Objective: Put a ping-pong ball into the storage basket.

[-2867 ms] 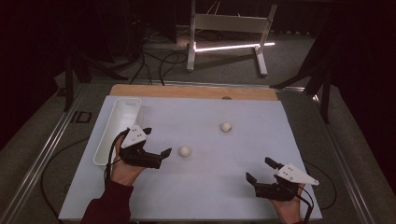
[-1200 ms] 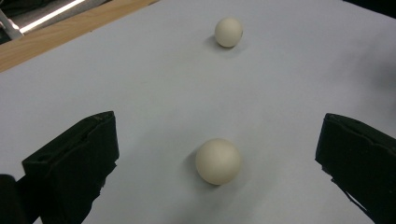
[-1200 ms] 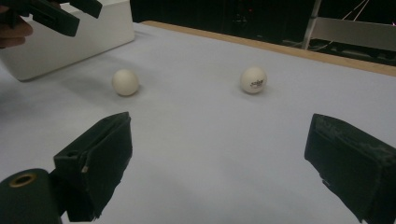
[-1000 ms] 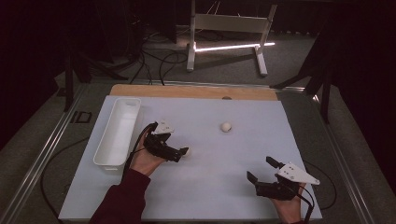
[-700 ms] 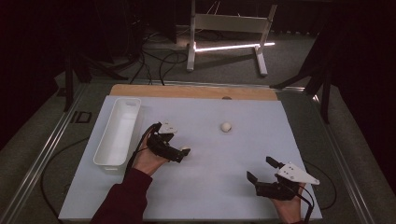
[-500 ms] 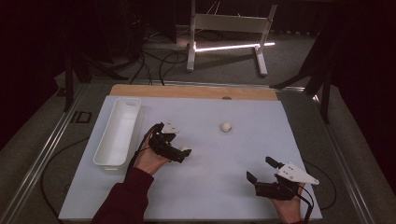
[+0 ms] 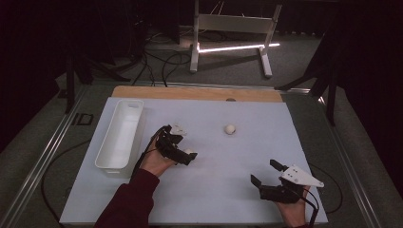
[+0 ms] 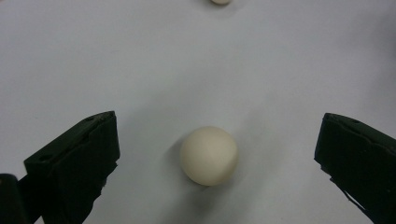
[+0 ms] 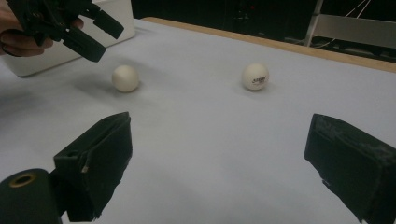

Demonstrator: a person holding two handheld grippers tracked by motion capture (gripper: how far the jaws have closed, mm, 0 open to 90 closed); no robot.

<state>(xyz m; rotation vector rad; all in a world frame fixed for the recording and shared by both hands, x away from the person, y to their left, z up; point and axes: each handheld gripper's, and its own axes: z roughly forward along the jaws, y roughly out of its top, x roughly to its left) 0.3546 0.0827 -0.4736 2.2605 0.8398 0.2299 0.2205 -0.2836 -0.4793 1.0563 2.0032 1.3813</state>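
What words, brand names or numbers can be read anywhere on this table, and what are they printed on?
Far white ping-pong ball: a small dark printed mark, likely a brand stamp, too blurred to read.
Near plain cream ping-pong ball, between the open left tongs: no print on the side that shows.
Long white plastic tray: no lettering visible.
Pale blue table mat: none.

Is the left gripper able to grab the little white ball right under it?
Probably yes. The left gripper is open, its jaws stand on either side of the near ball, and nothing lies between them on the white mat.
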